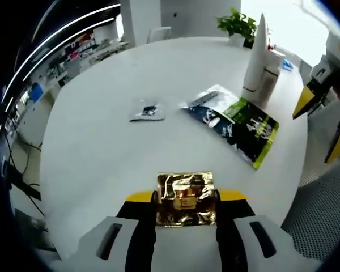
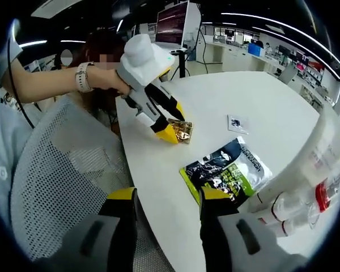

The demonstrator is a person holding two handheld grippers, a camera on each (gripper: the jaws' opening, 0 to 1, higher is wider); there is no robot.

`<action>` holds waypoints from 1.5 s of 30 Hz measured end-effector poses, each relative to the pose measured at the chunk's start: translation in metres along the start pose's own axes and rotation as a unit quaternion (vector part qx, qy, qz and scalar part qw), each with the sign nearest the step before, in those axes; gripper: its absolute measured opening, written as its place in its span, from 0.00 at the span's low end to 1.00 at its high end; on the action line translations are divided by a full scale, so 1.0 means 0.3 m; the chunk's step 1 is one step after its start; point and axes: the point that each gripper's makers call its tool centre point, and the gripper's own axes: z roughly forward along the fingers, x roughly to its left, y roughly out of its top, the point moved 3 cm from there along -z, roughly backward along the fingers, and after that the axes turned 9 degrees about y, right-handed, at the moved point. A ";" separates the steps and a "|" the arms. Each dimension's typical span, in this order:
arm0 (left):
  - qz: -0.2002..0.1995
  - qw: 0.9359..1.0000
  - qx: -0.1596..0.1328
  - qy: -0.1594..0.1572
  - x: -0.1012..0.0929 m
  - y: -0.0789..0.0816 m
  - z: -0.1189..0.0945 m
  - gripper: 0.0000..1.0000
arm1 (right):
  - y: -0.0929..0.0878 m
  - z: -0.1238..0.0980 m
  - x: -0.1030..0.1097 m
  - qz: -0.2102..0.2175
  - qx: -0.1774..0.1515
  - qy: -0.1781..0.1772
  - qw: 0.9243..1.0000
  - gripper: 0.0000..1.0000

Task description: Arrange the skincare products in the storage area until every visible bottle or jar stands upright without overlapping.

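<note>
My left gripper [image 1: 186, 199] is shut on a gold foil packet [image 1: 186, 198], held just above the near edge of the round white table [image 1: 102, 147]. The right gripper view shows that same left gripper [image 2: 171, 131] with the gold packet [image 2: 182, 131] low over the table. A green, black and white pouch [image 1: 233, 120] [image 2: 226, 169] lies flat. A small grey sachet [image 1: 148, 110] [image 2: 238, 123] lies beyond it. A tall white bottle [image 1: 259, 59] [image 2: 306, 187] stands by the pouch. My right gripper [image 2: 169, 198] is open with nothing in it, off the table edge. Its yellow tips [image 1: 305, 101] show at the right.
A person's arm with a wristwatch [image 2: 82, 76] holds the left gripper. A grey mesh chair [image 2: 62, 175] stands beside the table. A potted plant [image 1: 237, 24] sits at the table's far side. Desks and a monitor [image 2: 175, 22] fill the room behind.
</note>
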 end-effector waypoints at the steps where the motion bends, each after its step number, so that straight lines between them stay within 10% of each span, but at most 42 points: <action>1: -0.001 1.000 0.001 0.000 -0.001 0.000 0.000 0.37 | 0.000 0.000 0.000 0.000 0.000 0.000 1.000 0.44; 45: -0.026 0.999 -0.022 0.005 0.010 0.174 0.114 0.39 | -0.025 -0.044 -0.003 0.022 -0.014 -0.018 1.000 0.43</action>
